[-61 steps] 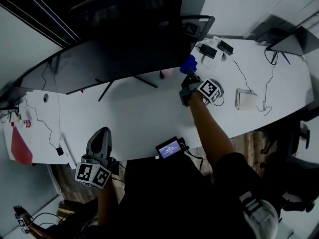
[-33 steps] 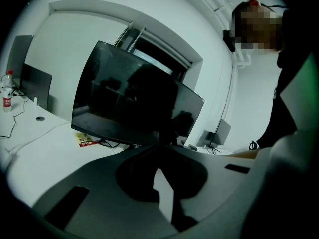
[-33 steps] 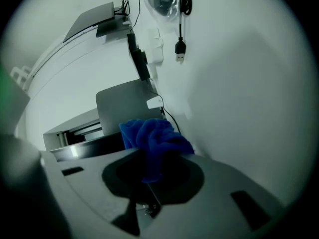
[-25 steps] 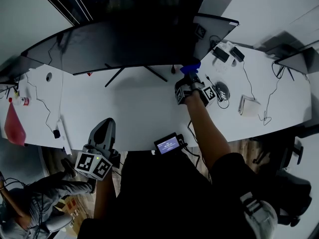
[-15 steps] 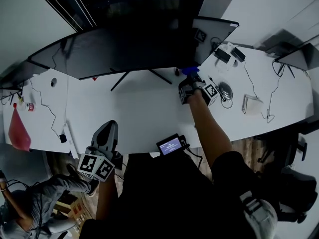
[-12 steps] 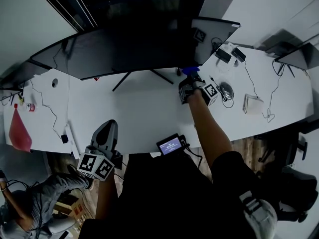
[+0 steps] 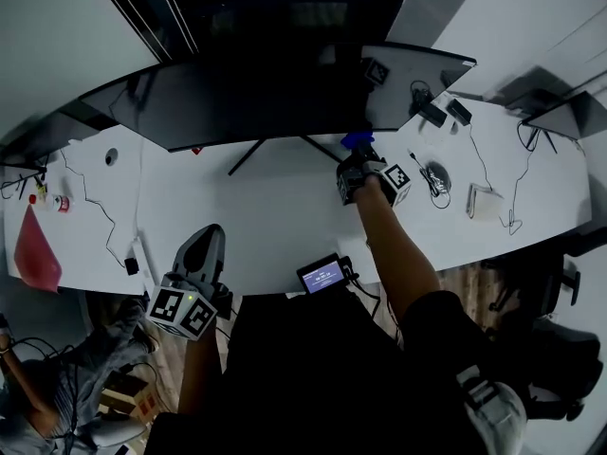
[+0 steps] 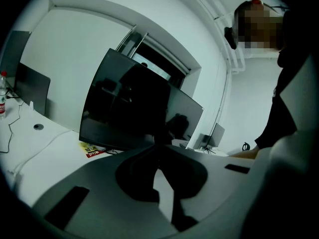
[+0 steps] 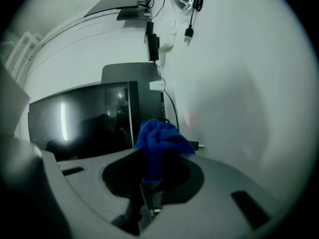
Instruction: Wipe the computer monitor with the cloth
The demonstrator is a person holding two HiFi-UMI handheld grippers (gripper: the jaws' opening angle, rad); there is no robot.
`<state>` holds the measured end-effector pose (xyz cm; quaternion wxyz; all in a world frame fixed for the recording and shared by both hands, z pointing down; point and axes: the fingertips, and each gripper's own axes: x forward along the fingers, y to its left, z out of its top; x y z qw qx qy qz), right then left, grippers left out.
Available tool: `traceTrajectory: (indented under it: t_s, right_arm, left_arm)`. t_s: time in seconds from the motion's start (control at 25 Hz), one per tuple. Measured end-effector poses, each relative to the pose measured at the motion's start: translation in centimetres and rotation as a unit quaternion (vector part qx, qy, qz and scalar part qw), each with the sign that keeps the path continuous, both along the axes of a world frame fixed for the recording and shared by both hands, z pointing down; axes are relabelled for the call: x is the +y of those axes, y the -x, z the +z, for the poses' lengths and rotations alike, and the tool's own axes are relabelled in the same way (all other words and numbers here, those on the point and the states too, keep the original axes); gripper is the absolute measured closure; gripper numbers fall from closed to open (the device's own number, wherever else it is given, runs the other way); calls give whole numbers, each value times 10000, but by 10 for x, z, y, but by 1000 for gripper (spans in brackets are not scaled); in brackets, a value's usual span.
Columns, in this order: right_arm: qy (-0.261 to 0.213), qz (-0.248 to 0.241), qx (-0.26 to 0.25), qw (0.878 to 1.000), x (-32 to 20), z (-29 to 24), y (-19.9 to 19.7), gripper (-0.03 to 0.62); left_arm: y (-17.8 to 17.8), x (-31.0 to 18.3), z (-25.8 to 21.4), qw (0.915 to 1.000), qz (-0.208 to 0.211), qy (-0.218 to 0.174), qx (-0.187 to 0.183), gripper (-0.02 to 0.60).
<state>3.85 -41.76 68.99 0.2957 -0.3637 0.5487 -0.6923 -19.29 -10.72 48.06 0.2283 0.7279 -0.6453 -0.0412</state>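
The wide dark curved monitor (image 7: 256, 98) stands on its legged stand at the back of the white table (image 7: 275, 226). My right gripper (image 7: 356, 156) is shut on a bunched blue cloth (image 7: 356, 141), which sits just under the monitor's lower edge, right of the stand. In the right gripper view the cloth (image 9: 158, 136) sticks out past the jaws of the right gripper (image 9: 149, 176), close to the monitor's (image 9: 84, 118) end. My left gripper (image 7: 209, 233) hangs at the table's front edge, far from the screen, shut on nothing. The left gripper view looks over that gripper (image 8: 160, 148) at the monitor (image 8: 129, 108).
A small device with a lit screen (image 7: 322, 276) sits at the table's front edge. Adapters (image 7: 436, 114), a coiled cable (image 7: 438, 173) and a white box (image 7: 482, 200) lie at the right. A red item (image 7: 33, 254) and a bottle (image 7: 47, 200) are far left. A person (image 7: 57, 387) is at lower left.
The head camera has shifted. The right gripper keeps the cloth at the monitor's lower right edge, a little lower against it than before. The left gripper stays at the table's front edge.
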Motion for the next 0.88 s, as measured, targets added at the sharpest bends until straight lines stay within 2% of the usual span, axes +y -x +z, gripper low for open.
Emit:
traceTrajectory:
  t_s: [0.44, 0.88]
  right_arm:
    - [23, -174, 212, 9996, 21, 1, 53, 519]
    - [150, -395, 434, 9982, 42, 1, 98, 520]
  left_arm:
    - [56, 6, 7, 10000, 32, -49, -16, 588]
    - [86, 7, 8, 9996, 143, -217, -51, 588]
